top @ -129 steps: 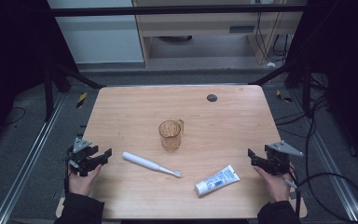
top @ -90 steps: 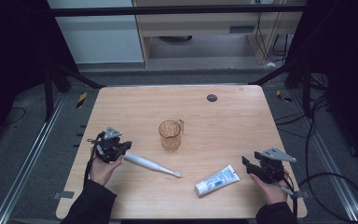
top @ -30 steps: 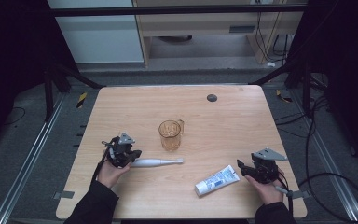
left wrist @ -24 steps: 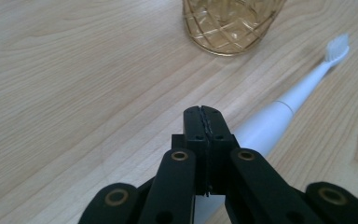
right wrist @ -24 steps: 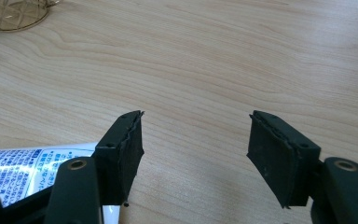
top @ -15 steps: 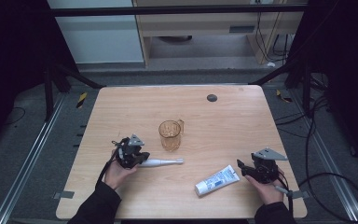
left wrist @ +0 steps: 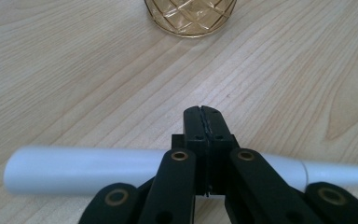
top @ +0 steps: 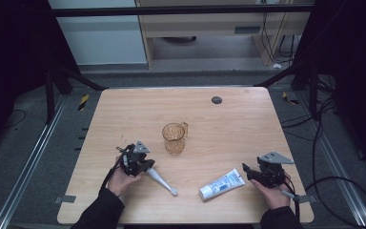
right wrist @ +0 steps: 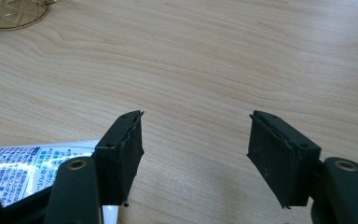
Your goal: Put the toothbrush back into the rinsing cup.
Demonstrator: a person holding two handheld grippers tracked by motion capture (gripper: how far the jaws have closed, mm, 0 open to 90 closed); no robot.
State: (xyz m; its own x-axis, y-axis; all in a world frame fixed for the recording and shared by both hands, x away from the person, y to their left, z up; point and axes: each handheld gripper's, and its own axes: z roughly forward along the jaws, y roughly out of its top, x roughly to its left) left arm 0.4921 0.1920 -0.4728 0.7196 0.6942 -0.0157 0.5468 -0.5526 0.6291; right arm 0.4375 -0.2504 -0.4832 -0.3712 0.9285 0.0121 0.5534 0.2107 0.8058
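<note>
The person wears dark, long sleeves that reach to the wrists. Each hand grips a black, two-jaw tool: the left gripper (top: 145,164) and the right gripper (top: 246,171), each topped with a grey three-cornered plate, with a black cable trailing back from it. In the gripper views the jaws are flat black blocks with rough, worn inner faces, carried on black link arms pinned with brass-coloured rivets and small dark screw holes.

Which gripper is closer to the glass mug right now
Left. The left gripper sits just in front and left of the glass mug, over the toothbrush. The right gripper is farther off, beside the toothpaste tube.
</note>
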